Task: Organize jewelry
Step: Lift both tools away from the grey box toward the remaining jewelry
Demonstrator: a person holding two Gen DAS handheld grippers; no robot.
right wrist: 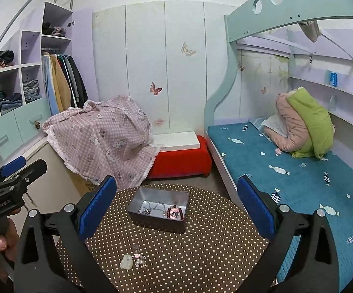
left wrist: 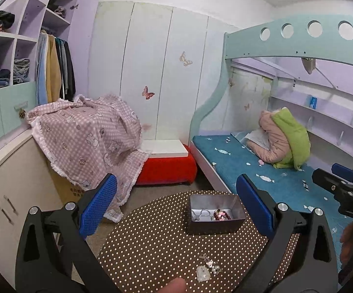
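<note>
A small grey metal box [left wrist: 216, 224] [right wrist: 157, 222] stands open on a round table with a brown polka-dot cloth [left wrist: 152, 239] [right wrist: 213, 244]. Inside lie a silver chain [left wrist: 201, 213] [right wrist: 149, 208] and a dark red bead bracelet [left wrist: 222, 214] [right wrist: 175, 213]. Near the table's front edge lie a pale stone pendant [left wrist: 202, 274] [right wrist: 127, 261] and a small cluster of pearly pieces [left wrist: 212, 265] [right wrist: 140, 258]. My left gripper [left wrist: 176, 205] hovers above the table, open and empty. My right gripper [right wrist: 176, 206] is also open and empty, held to the right of the left one.
A bed with a blue cover [right wrist: 286, 171] and a pink and green jacket [right wrist: 303, 127] runs along the right. Beyond the table stand a red stool [right wrist: 181, 161] and a pink checked cloth [right wrist: 103, 136] draped over a cardboard box. Cabinets [left wrist: 10, 195] line the left.
</note>
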